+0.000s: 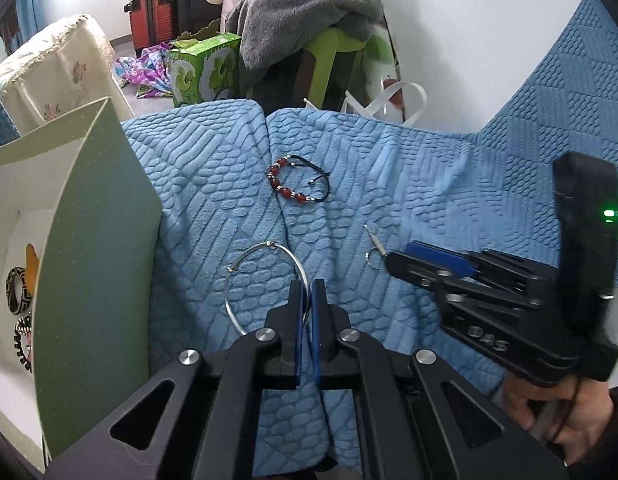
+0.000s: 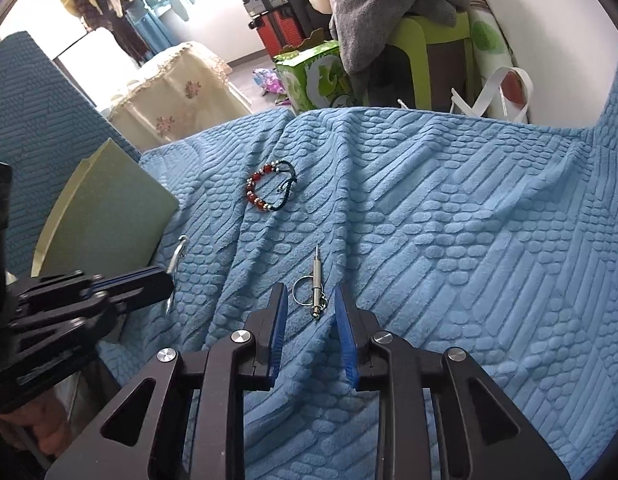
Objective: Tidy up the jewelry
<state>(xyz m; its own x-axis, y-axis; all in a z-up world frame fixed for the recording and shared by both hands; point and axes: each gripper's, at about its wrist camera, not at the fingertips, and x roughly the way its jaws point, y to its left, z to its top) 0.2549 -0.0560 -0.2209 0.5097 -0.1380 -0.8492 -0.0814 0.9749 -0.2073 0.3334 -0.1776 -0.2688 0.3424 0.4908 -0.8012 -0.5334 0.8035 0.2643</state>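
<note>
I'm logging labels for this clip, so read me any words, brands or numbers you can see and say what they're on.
"DAS": best guess at pale letters on the body of the right gripper, tilted and blurred, so not certain.
Green box: large white print, too distorted to read.
Nothing else shows any text.

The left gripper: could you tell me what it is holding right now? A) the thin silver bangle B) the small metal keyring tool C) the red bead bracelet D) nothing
A: the left gripper has its blue pads shut on the wire of the thin silver bangle, while the red bead bracelet and the small metal keyring tool lie loose on the blue blanket.
</note>
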